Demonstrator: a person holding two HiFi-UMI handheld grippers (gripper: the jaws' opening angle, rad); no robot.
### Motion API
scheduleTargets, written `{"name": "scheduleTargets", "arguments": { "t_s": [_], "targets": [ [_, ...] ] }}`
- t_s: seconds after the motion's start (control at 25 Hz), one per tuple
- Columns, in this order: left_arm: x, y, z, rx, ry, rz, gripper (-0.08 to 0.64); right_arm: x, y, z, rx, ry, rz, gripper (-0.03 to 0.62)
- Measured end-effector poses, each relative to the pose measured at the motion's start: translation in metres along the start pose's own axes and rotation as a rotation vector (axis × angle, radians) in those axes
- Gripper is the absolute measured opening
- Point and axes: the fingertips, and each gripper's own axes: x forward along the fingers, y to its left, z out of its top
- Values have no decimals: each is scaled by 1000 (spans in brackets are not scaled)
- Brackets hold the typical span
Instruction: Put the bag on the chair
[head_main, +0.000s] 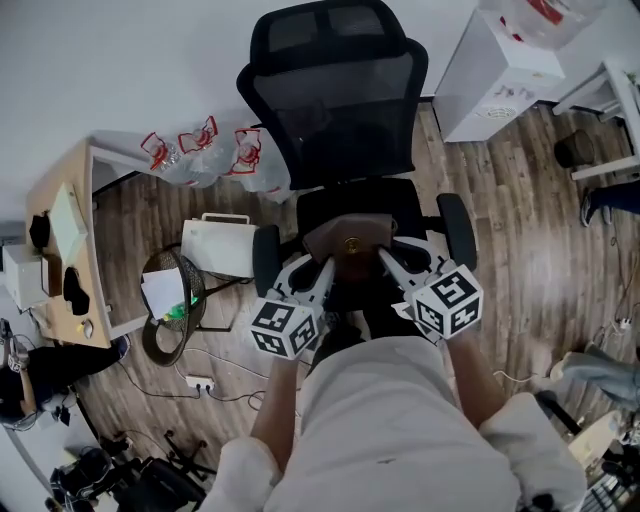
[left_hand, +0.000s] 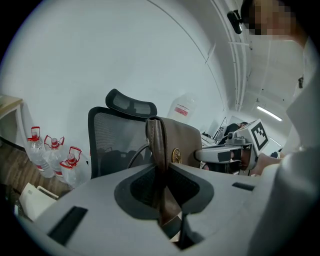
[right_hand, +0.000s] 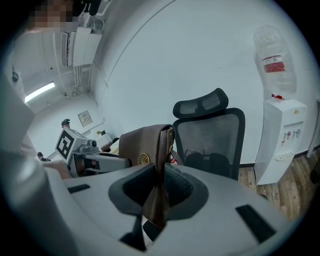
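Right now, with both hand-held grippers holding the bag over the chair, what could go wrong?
1. The left hand-held gripper and right hand-held gripper each pinch only a thin side edge of the bag; if one slips, it could swing or drop.
2. The armrests sit close outside both grippers, so lowering might knock them.
3. The chair looks like a swivel type; a bump may turn it and the bag could land off the seat.

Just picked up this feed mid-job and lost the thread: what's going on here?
A person holds a brown bag with both tools: the left tongs are clamped on one side edge, the right tongs on the other. The bag is upright over the seat of the black office chair, in front of its mesh back. Whether it rests on the seat yet cannot be told.
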Motion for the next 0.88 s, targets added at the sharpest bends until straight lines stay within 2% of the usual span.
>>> {"name": "scheduleTargets", "arguments": {
  "t_s": [0.44, 0.88],
  "targets": [
    [50, 22, -7, -23, 48, 72, 43, 34, -50, -7, 16, 85, 28, 64],
    [86, 51, -22, -11, 96, 42, 43, 67, -81, -28, 66, 105, -38, 66]
  ]
}}
